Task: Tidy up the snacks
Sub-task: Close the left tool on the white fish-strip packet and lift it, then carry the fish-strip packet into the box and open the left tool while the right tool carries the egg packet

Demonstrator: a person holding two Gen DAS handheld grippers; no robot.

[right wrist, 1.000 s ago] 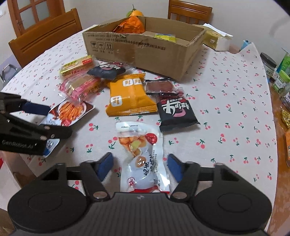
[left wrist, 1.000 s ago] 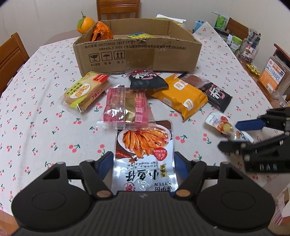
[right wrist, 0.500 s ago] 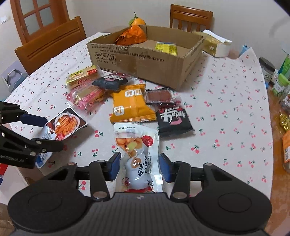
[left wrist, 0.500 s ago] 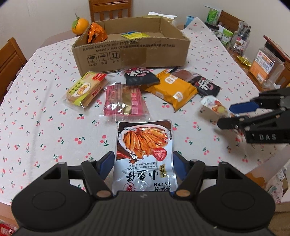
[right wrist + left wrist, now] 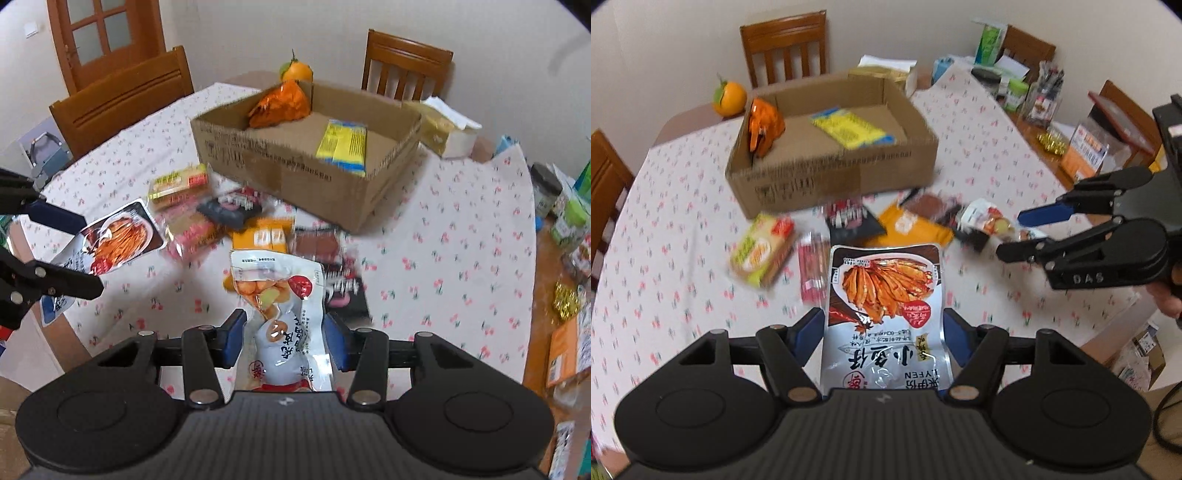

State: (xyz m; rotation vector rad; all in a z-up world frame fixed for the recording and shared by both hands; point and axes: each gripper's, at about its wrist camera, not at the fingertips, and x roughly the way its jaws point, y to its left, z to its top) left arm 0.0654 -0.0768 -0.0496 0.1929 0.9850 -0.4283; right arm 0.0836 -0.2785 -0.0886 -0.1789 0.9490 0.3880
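Cardboard box (image 5: pixel 831 177) sits open-topped on the cherry-print surface (image 5: pixel 665 258), with an orange packet (image 5: pixel 762 127) and a yellow packet (image 5: pixel 853 127) inside. Just in front of the box lie loose snacks, blurred. The left gripper (image 5: pixel 882 332) has its jaws clamped on a silver fish-snack pouch (image 5: pixel 886 295); the right gripper (image 5: pixel 282 339) has its jaws clamped on a white pouch (image 5: pixel 280 306). Both pouches hang above the surface, nearer than the box.

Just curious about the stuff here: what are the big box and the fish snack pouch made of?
The box looks like plain brown corrugated cardboard: matte, with fluted cut edges and printed marks. The fish snack pouch looks like glossy plastic or foil film: it shines and crinkles in the left gripper.
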